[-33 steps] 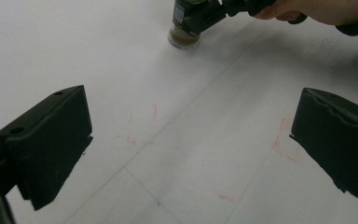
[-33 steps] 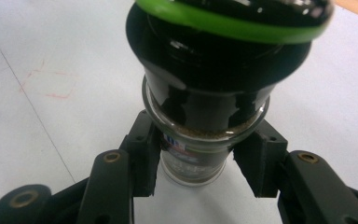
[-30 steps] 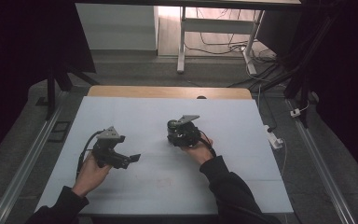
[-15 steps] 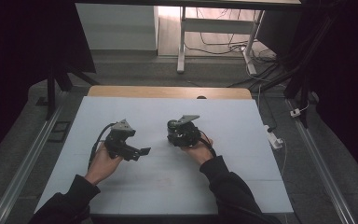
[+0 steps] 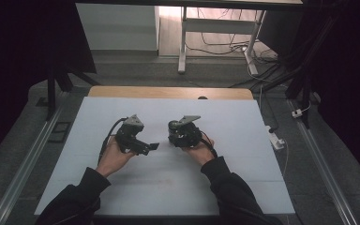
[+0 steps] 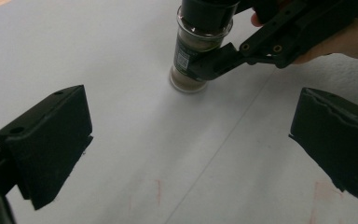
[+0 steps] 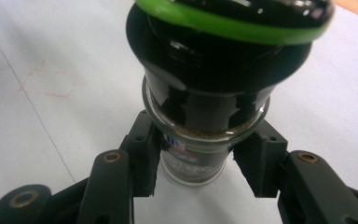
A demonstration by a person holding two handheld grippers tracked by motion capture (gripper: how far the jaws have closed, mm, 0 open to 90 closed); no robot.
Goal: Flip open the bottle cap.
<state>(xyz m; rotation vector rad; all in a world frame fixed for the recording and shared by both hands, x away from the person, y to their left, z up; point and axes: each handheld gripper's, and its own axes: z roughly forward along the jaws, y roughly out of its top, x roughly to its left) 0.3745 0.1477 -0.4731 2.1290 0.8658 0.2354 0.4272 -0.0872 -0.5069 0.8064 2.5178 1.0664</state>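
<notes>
Spice jar, a small glass one with a black grinder cap ringed in green, stands upright on the white table a little right of its middle. The right gripper has its jaws closed against the glass body from both sides, below the cap, with brownish powder visible inside the glass. In the left gripper view the jar shows ahead, clamped by the other tool. The left gripper is held just beside it, apart from the jar, its jaws spread wide with nothing between them. Faint red marks show on the table surface.
</notes>
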